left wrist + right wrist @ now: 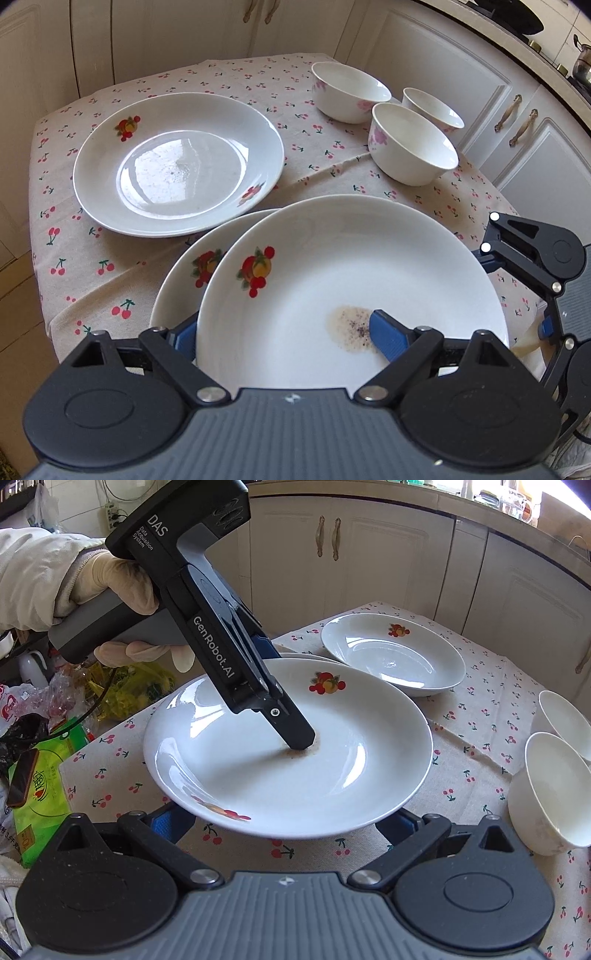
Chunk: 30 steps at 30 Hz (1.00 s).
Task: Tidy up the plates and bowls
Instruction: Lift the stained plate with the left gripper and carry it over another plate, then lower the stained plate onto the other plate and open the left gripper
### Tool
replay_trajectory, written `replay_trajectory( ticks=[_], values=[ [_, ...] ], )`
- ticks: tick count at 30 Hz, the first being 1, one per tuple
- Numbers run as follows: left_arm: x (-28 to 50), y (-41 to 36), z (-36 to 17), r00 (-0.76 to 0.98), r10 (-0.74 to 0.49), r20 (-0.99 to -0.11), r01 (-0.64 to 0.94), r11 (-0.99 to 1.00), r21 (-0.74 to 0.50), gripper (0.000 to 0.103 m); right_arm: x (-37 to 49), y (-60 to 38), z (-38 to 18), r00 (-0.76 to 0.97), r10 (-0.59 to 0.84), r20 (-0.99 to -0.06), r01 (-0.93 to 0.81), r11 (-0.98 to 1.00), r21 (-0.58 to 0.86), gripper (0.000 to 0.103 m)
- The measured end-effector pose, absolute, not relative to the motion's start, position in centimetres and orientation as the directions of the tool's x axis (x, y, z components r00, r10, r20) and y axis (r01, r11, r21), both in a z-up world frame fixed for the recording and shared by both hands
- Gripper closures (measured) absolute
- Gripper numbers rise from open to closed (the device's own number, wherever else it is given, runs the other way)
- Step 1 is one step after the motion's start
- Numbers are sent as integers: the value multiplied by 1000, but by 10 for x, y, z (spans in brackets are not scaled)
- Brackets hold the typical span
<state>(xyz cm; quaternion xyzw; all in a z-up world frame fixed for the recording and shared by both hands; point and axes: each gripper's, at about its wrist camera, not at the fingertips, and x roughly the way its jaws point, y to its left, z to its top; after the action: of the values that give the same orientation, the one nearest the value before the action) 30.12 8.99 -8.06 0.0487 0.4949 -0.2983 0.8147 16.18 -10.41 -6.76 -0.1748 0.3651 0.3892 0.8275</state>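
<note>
Jaws of my left gripper (284, 338) clamp the stained top plate's (314, 760) rim; right jaws, fingertips hidden beneath it, I cannot tell. Three bowls (413, 144) sit empty.

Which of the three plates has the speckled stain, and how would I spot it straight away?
Start at the table's cherry-print tablecloth and look to its near edge. Two plates overlap there; the stained plate is the upper one, over the lower plate. Only it has a brownish speckled patch in its well, where the left gripper's finger reaches.
</note>
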Motion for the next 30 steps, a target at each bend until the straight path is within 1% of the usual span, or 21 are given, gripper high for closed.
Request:
replay_trajectory(
  ticks=[4,23,30],
  values=[
    [302,91,-82,329,-428,-842,527,823,-213,12,162,-105,-67,416,526,-742,-771,637,20,0],
    [301,88,-80,329,-376,-867,536,830,-156,12,156,-107,-66,430,530,-731,-768,640,12,0],
    [298,91,-72,351,-366,-862,538,832,-134,12,155,-105,-66,432,529,-731,-769,639,8,0]
  ],
)
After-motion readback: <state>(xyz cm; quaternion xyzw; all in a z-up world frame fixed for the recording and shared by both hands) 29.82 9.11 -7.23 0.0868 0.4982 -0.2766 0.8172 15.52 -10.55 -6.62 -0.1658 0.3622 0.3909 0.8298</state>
